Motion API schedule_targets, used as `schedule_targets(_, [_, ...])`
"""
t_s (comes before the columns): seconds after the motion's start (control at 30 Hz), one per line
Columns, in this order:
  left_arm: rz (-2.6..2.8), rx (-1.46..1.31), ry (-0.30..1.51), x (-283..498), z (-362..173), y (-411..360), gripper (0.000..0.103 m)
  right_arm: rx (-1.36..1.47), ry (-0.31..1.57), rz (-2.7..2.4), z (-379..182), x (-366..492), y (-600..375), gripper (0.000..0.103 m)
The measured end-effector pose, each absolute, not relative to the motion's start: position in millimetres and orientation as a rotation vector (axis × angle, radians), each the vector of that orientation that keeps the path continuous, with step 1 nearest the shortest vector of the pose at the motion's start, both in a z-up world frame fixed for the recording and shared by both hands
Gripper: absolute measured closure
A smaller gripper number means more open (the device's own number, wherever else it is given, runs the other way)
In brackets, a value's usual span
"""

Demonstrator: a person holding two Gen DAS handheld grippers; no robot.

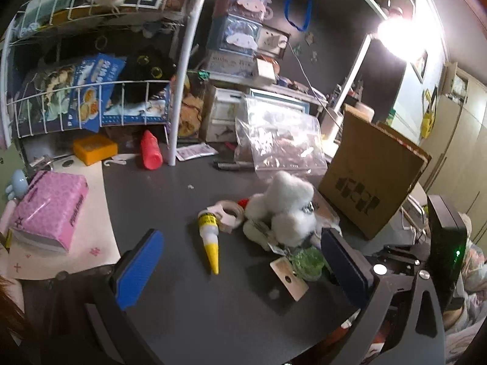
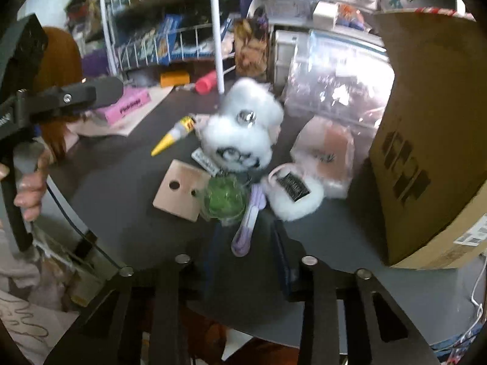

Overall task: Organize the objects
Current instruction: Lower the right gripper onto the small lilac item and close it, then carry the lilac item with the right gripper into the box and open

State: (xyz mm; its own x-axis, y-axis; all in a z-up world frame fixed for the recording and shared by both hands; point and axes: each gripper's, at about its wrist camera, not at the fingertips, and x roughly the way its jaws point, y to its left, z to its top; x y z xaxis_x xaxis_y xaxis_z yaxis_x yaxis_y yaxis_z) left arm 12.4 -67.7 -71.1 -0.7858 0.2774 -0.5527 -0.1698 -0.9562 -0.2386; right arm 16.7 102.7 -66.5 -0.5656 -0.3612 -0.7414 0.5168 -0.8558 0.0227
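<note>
**Crowded pile, one gripper committed, one waiting**

On the dark surface [image 1: 188,298] a tight cluster of small things sits just beside a cardboard box [image 2: 432,127]: a white plush toy [image 2: 243,130], a green clear cup [image 2: 223,199], a thin wooden tile [image 2: 179,193] with two holes, and a purple slim object [image 2: 248,222]. The right gripper [image 2: 248,249] appears narrowed around the near end of that purple object, though blur hides the contact — whether it truly grips I cannot tell. The left gripper [image 1: 240,270] hovers with its fingers spread wide, holding nothing, above the yellow-tipped glue tube [image 1: 209,237].

The main risk is the crowding. The purple object lies against the cup and under the plush's edge, so pulling it out could tip the cup or drag the plush and its tags along. A loose pinch on so slim a shape could also let it swivel or slip.

The purple object's long axis runs away from the right gripper, far end toward the plush. The glue tube lies flat, nozzle pointing toward the left gripper, cap end near the tape roll [image 1: 229,213].
</note>
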Motion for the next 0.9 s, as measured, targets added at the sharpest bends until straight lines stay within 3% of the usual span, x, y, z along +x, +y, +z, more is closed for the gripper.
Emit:
schedule_targets(0.2, [2.709,-0.911,-0.197,13,-70,-62,0.001,1.101,0.359,-2.375,-72,10,99,0.093])
schedule_targets(0.6, [2.520,-0.901,-0.104,-1,-47,-32,0.002,0.921,0.420,-2.326,-40,16,103,0.096])
schedule_targets(0.7, [2.441,-0.878,-0.103,-7,-29,-22,0.013,0.834,0.441,-2.293,-22,18,101,0.096])
schedule_targets(0.77, [2.401,-0.878,-0.092,-12,-22,-16,0.029,0.765,0.459,-2.268,-7,21,99,0.096])
schedule_targets(0.9, [2.315,-0.880,-0.139,-22,-3,-9,0.043,0.627,0.547,-2.281,16,29,95,0.096])
